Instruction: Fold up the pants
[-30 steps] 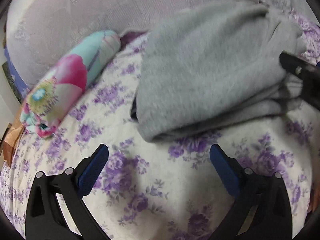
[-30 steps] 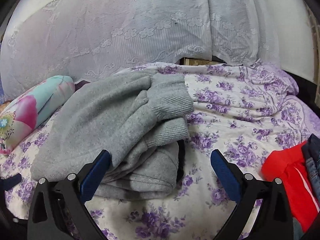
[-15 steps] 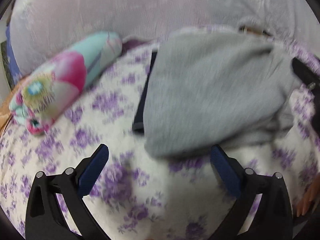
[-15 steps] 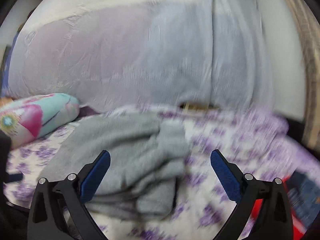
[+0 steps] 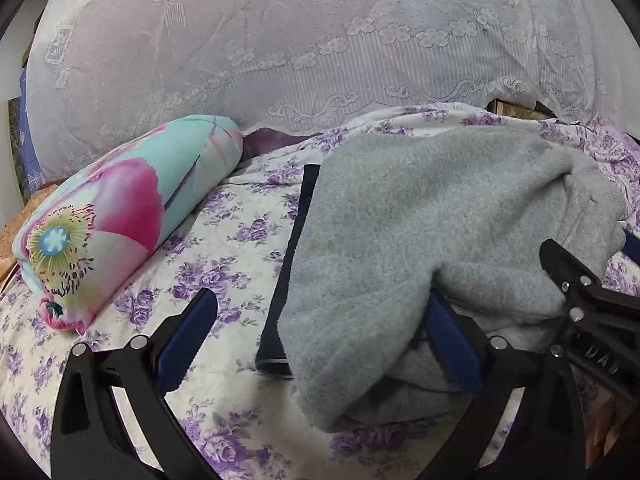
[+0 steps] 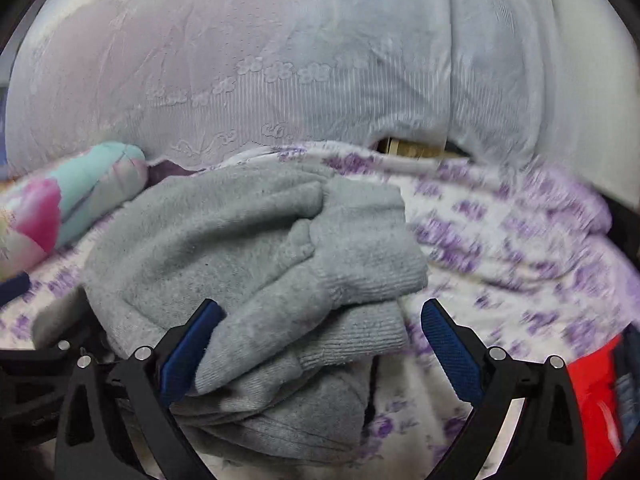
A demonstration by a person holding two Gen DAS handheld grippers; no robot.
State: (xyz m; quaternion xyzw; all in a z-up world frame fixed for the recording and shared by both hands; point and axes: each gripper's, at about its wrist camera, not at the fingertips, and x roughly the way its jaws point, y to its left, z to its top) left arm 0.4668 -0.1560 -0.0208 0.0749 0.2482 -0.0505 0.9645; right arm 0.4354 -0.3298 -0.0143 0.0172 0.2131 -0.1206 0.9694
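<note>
Floral bedsheet (image 5: 224,264) carries the grey pants (image 5: 400,232) already folded into a thick bundle at frame centre, while left gripper (image 5: 320,344) and right gripper (image 6: 320,344) both hover spread, so only tidying seems left.

Folded grey pants (image 6: 248,248) between spread hand-held gripper (image 6: 320,340) fingers

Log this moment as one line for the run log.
stage: fold check | grey pants: folded on floral bedsheet | left gripper: open, at pants edge | right gripper: open, over cuffs
</note>
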